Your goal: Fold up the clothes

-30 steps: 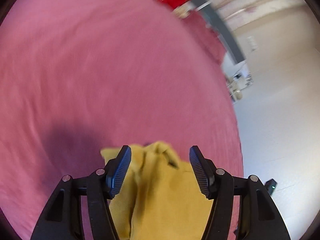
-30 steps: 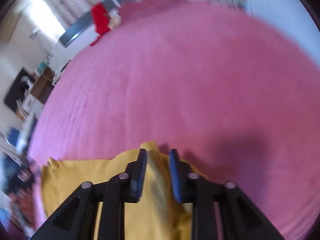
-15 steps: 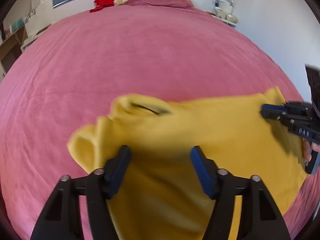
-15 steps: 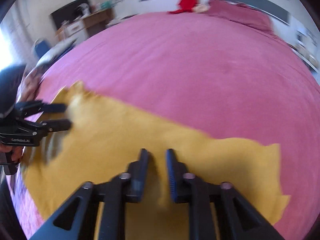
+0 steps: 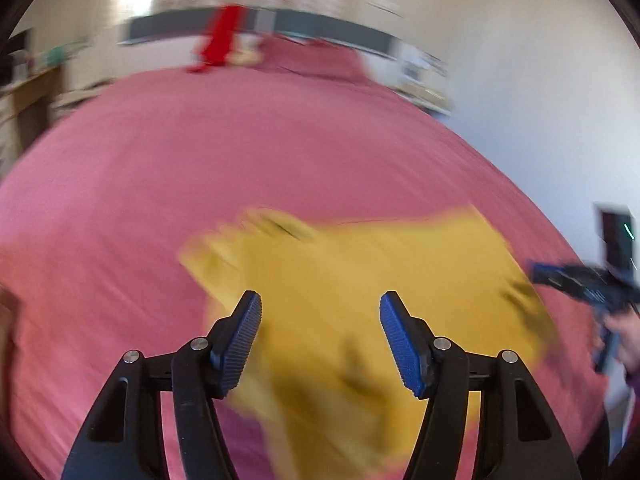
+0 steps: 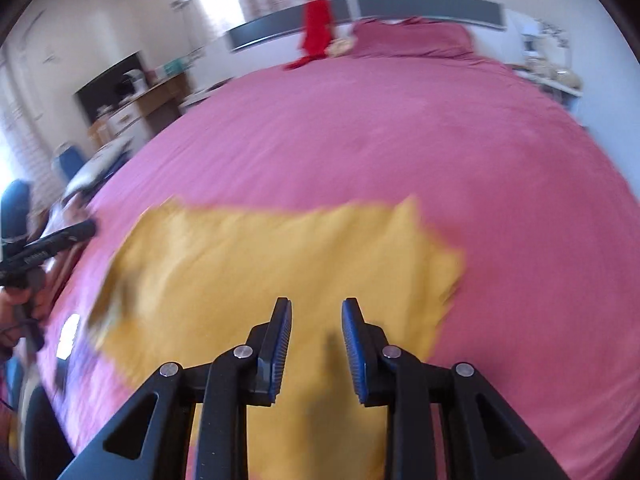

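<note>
A yellow garment (image 5: 360, 280) lies spread on a pink bed (image 5: 240, 152); it also shows in the right wrist view (image 6: 260, 264), roughly flat, with a crumpled left end. My left gripper (image 5: 320, 332) is open above the garment's near part, holding nothing. My right gripper (image 6: 316, 336) is open, its jaws parted with nothing between them, above the garment's near edge. Each gripper shows at the edge of the other's view: the right one (image 5: 576, 284), the left one (image 6: 48, 246). The left wrist view is blurred.
A red garment (image 6: 316, 32) hangs at the dark headboard (image 6: 420, 6) at the far end of the bed, beside a pink pillow (image 6: 412, 38). A desk and shelves (image 6: 132, 100) stand left of the bed, a bedside table (image 6: 552, 68) on the right.
The yellow garment went from bunched to spread across the bed. My right gripper has let go of it and opened. Both grippers have pulled back and lifted a little.
</note>
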{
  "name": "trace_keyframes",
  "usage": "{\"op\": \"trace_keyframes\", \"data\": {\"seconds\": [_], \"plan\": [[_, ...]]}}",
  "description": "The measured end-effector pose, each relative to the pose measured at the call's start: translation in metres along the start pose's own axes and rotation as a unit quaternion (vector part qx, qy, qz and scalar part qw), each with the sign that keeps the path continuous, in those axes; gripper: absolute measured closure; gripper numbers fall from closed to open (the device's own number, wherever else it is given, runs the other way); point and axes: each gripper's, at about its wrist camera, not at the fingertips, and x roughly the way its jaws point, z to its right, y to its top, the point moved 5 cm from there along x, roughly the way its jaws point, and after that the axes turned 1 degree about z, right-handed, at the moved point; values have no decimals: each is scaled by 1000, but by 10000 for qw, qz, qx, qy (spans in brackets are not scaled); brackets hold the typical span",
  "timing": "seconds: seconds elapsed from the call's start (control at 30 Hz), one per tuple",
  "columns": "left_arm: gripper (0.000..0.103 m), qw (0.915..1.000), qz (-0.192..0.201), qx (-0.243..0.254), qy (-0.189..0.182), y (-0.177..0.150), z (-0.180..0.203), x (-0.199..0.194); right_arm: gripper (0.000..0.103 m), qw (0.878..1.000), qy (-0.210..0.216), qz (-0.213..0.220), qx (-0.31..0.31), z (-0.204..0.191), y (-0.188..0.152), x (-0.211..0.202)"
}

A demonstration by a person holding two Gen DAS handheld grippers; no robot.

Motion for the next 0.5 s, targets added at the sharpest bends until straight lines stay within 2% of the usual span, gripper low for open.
{"op": "trace_keyframes", "data": {"seconds": [0.1,0.17,0.2,0.27,0.37,0.4,0.43,0.47,0.5], "plan": [[40,9967,-424,674,123,-40,34,10,76,9990,222,-394,-73,-23,-35,17],[40,9897,-813,1006,608,-69,27,20,80,9976,126,-659,-142,-20,-56,22],[40,9870,-986,995,789,-79,15,22,82,9967,78,-792,-177,-18,-66,24],[39,9903,-1030,672,644,-84,-8,15,84,9974,3,-711,148,8,-75,16],[38,9866,-1244,437,965,-84,-43,1,86,9917,-29,-406,1220,65,-84,-11],[38,9853,-1311,341,1040,-84,-55,-4,82,9865,42,-317,1607,82,-87,-21],[37,9865,-1343,136,923,-86,-64,-10,77,9823,-50,-286,1853,94,-90,-30],[37,9869,-1311,-58,937,-86,-72,-17,76,9788,-237,-289,2015,104,-93,-39],[37,9871,-1266,-245,946,-86,-78,-25,76,9770,-243,-215,2108,107,-94,-47]]}}
